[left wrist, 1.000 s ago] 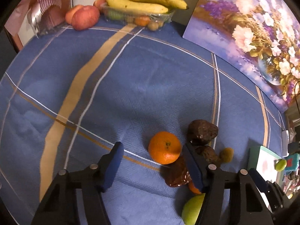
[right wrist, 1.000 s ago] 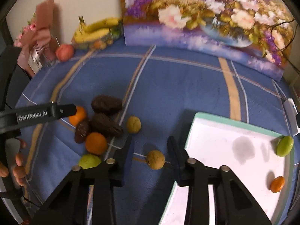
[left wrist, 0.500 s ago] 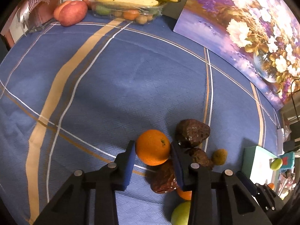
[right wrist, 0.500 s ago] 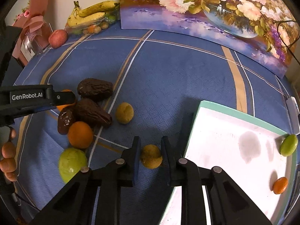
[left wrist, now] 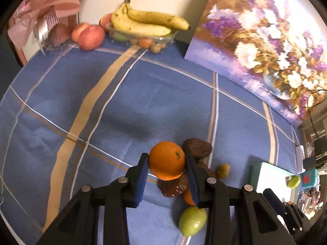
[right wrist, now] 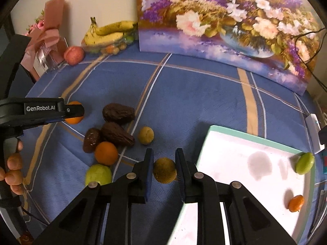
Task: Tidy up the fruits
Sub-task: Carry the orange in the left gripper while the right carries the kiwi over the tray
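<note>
My left gripper [left wrist: 166,161] is shut on an orange [left wrist: 166,160] and holds it above the blue cloth; the orange also shows in the right wrist view [right wrist: 74,118]. My right gripper [right wrist: 164,166] is shut on a small brownish-yellow round fruit [right wrist: 164,173] beside the white tray [right wrist: 235,149]. On the cloth lie dark brown fruits [right wrist: 118,112], another orange [right wrist: 106,153], a green fruit [right wrist: 98,175] and a second brownish-yellow fruit [right wrist: 146,135]. The tray holds a green fruit [right wrist: 304,163] and a small orange fruit [right wrist: 296,203].
A flower painting [right wrist: 220,20] leans against the wall at the back. A clear dish with bananas [left wrist: 143,23] and apples [left wrist: 91,37] stands at the back left, next to a pink-wrapped item [left wrist: 49,20]. A white device [right wrist: 313,131] lies at the cloth's right edge.
Both grippers have closed: the left on the orange, the right on the brownish-yellow fruit. The left gripper has lifted the orange off the cloth.
</note>
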The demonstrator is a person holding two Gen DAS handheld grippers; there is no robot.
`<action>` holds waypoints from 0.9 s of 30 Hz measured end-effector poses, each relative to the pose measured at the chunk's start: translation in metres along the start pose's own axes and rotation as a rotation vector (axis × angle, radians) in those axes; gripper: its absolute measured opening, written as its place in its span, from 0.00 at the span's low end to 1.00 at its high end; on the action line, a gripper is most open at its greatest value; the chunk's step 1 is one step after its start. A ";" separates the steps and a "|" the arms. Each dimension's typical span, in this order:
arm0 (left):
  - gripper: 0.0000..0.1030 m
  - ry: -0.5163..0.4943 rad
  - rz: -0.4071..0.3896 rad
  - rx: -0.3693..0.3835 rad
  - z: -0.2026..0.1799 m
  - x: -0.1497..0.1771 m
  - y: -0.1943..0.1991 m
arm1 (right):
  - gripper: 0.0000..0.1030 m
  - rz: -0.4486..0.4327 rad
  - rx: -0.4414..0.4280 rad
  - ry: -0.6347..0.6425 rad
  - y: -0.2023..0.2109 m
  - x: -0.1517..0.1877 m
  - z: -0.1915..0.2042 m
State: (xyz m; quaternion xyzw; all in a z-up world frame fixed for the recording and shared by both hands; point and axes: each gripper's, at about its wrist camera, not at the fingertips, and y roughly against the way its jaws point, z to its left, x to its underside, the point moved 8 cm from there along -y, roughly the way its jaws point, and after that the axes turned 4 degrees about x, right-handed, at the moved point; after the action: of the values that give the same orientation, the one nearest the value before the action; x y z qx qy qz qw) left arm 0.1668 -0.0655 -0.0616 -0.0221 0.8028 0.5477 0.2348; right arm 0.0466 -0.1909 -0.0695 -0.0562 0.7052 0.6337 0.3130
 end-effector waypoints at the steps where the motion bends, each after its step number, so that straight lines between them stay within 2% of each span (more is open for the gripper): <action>1: 0.37 -0.003 -0.005 0.002 -0.002 0.001 0.003 | 0.21 -0.004 0.003 -0.003 0.003 0.000 -0.001; 19: 0.37 -0.154 -0.027 0.060 -0.074 0.055 0.043 | 0.22 0.012 0.028 -0.178 0.050 0.040 -0.055; 27: 0.37 -0.250 0.005 0.072 -0.114 0.075 0.038 | 0.22 0.017 0.047 -0.243 0.061 0.055 -0.083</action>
State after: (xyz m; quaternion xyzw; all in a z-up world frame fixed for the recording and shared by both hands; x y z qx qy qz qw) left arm 0.0493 -0.1350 -0.0259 0.0570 0.7865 0.5175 0.3322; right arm -0.0570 -0.2392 -0.0448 0.0342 0.6772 0.6218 0.3919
